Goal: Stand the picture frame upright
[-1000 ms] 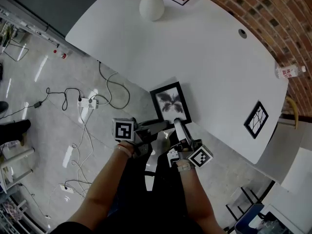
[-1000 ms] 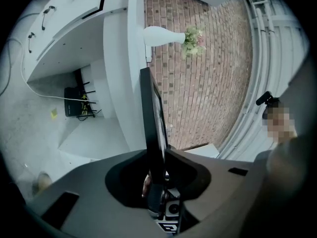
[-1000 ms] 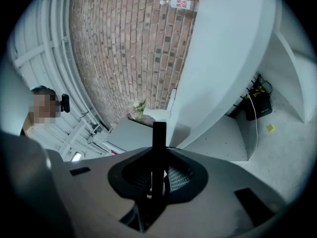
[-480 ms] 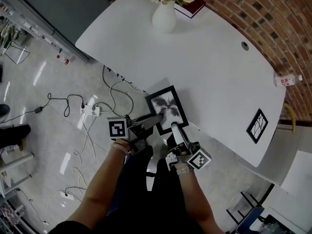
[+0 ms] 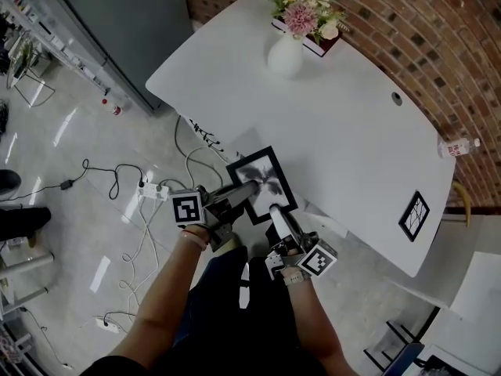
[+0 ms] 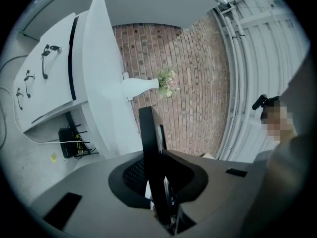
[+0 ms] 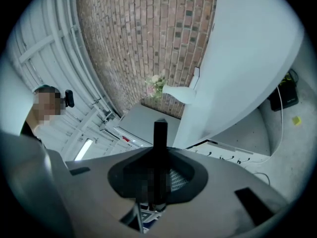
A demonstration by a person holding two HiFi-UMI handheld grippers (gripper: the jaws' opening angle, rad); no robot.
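**A:** What's changed?

**B:** Your left gripper (image 5: 235,192) has joined in. Its jaws are closing on the picture frame (image 5: 262,180)'s left edge, and your right gripper (image 5: 275,210) stays clamped on the near edge. You've drawn the frame to the white table (image 5: 352,108)'s near rim.

**A:** And the frame?

**B:** Black, with a dark leafy print. It's tilted, not yet standing.

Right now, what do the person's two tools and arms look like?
Both the left tool and the right tool are grey, with long tapering jaws and a white cube bearing black square markers. The forearms show no sleeves.
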